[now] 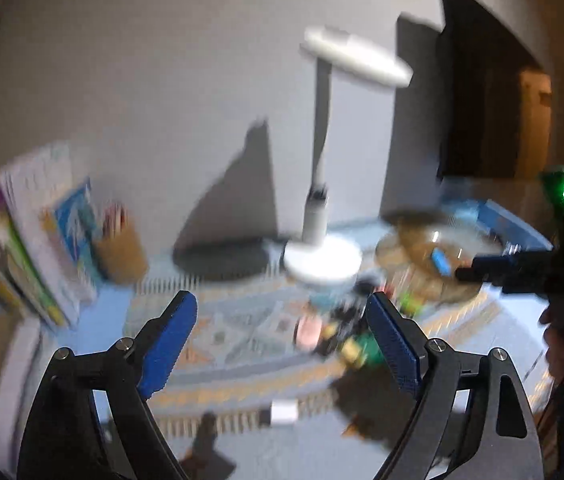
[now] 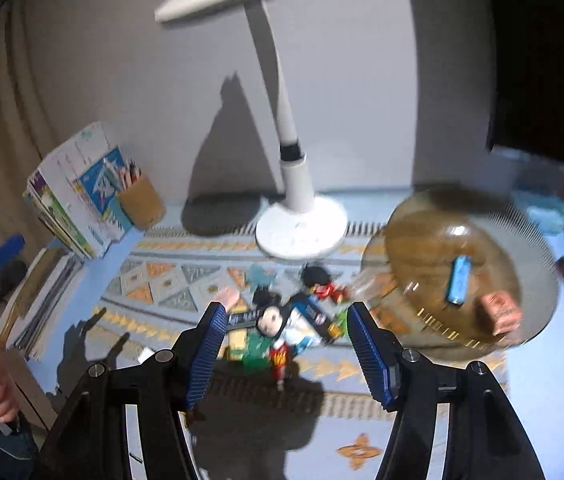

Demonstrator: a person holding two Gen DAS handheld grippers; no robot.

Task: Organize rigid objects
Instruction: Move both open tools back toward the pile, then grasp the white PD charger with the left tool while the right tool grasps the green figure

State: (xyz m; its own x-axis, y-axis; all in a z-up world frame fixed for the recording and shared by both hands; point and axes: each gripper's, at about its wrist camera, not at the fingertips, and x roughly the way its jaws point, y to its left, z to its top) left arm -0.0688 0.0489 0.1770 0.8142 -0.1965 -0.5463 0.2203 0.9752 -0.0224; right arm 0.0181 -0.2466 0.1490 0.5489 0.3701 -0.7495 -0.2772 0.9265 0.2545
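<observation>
Left wrist view, blurred: the left gripper (image 1: 282, 316) stands wide and empty above the patterned mat (image 1: 238, 332), the toy heap (image 1: 345, 336) beyond its fingertips.

Right wrist view: the right gripper (image 2: 283, 316) hangs half open, holding nothing, over the big-eared figurine (image 2: 272, 320). Small hard plastic, probably light and slippery; grip its body. The glass bowl (image 2: 421, 240) holds a blue piece (image 2: 457, 280).

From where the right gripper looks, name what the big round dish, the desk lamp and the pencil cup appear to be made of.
Big round dish: amber glass or clear plastic, glossy; it shows bright glints and the patterned cloth through its rim. Desk lamp: white plastic or painted metal, smooth with a soft sheen, no visible grain. Pencil cup: matte tan, probably cardboard, cork or wood; blur leaves it open.
</observation>
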